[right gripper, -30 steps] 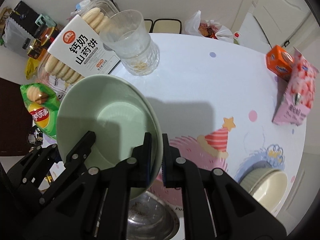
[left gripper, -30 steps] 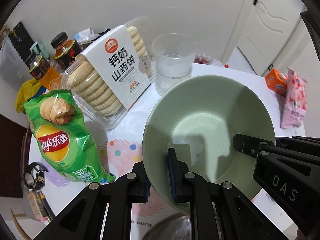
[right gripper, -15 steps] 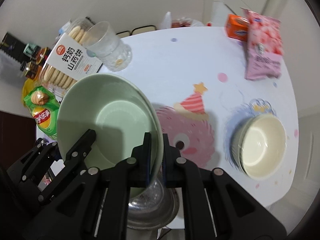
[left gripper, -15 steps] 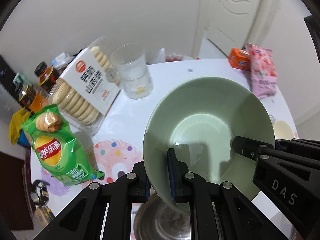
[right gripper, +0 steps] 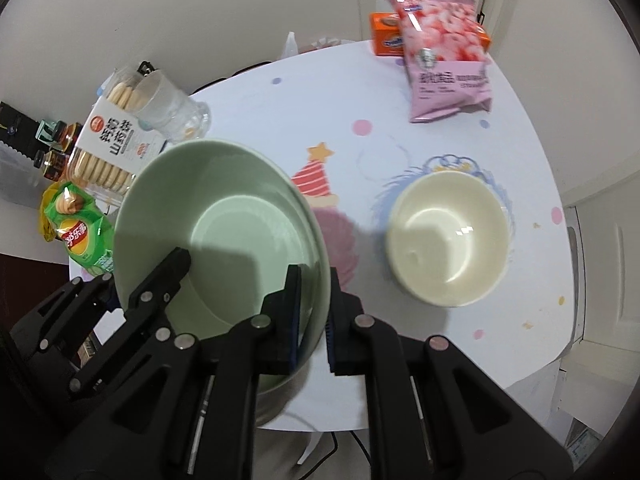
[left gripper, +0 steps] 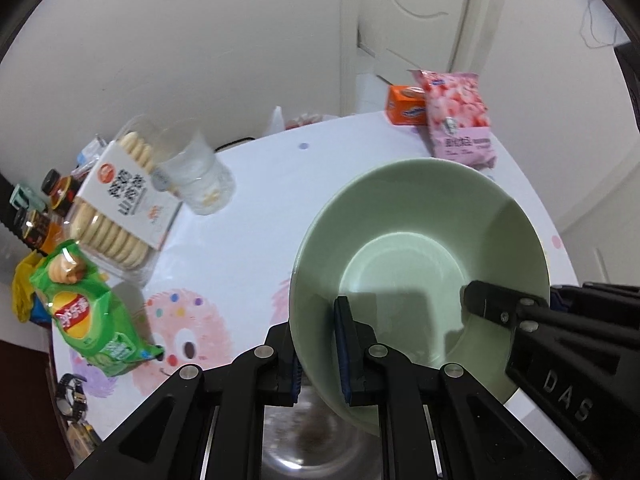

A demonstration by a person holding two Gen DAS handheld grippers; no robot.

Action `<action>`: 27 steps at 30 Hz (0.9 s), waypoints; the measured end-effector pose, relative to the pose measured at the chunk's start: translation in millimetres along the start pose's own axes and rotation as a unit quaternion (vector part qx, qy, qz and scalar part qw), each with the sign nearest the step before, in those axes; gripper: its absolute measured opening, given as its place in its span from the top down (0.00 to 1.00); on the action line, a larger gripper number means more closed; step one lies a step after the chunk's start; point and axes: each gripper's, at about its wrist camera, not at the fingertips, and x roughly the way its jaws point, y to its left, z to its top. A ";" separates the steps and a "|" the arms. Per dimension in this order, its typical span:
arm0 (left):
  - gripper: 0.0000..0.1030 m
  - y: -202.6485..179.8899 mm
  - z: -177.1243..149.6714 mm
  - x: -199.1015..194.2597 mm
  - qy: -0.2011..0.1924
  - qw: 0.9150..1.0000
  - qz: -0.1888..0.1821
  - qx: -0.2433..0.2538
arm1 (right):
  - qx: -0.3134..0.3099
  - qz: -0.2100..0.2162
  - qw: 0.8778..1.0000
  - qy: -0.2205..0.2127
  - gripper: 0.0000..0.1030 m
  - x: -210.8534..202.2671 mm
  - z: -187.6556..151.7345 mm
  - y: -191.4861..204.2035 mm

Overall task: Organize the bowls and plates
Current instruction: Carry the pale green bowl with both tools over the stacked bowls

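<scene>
Writing: "DAS" on the right gripper (left gripper: 472, 306); Lay's logo on the green chip bag (left gripper: 86, 312).
Right view only: cream bowl (right gripper: 448, 236) on the table (right gripper: 280, 120).
Green bowl (left gripper: 420, 264): lifted above the table, left gripper (left gripper: 318, 344) and right gripper each pinching opposite rim walls, one finger inside, one outside.
</scene>
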 end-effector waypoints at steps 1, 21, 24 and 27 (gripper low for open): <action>0.87 -6.7 1.0 0.6 0.001 1.000 -0.002 0.000 | 0.001 0.001 1.000 -0.001 0.88 -2.0 1.2 -6.7; 0.87 -108.7 28.4 23.0 0.013 1.000 -0.006 0.022 | 0.021 0.005 1.000 0.009 0.87 -9.5 18.4 -112.9; 0.87 -120.6 32.9 28.7 0.017 0.999 -0.008 0.029 | 0.025 0.005 1.000 0.013 0.87 -7.3 21.0 -124.8; 0.87 -129.1 36.1 35.5 0.023 0.999 -0.012 0.034 | 0.029 0.005 0.999 0.021 0.87 -4.2 24.4 -137.2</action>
